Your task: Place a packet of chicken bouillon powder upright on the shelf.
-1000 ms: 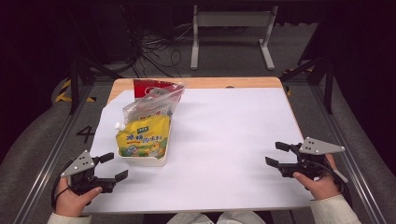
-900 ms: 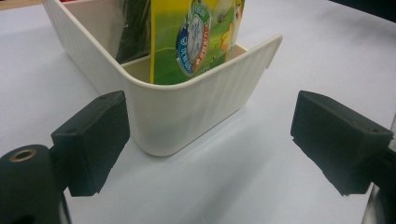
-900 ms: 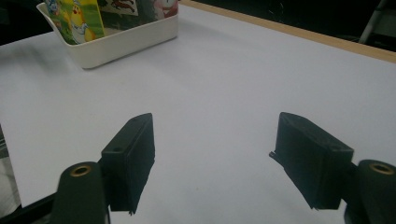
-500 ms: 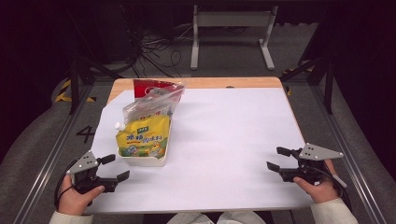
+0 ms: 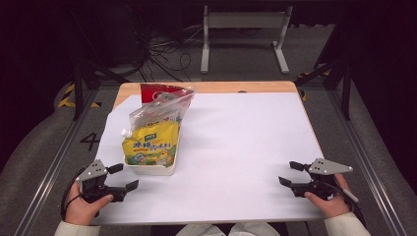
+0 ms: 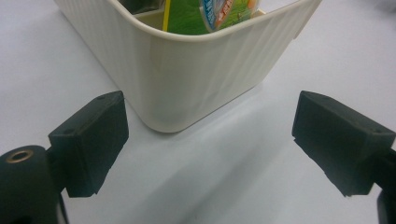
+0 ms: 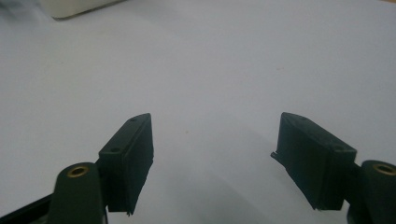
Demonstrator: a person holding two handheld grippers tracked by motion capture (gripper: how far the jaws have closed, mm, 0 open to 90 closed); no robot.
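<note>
Right by the left claw, wide open and empty: a white basket of snack bags, easy to bump and tip.

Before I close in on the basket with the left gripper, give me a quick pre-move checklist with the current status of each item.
1. Left gripper open: ok, jaws stand wide with nothing between them.
2. Left gripper lined up with the white basket: ok, its near rounded corner sits just ahead, between the jaws, not touched.
3. Right gripper out of the way: ok, open and empty over bare table, far from the basket.
4. Packets secure in the basket: cannot tell; the yellow pouch and clear bag stick out above the rim and lean.
5. Path to the basket free: ok, nothing lies between.
</note>
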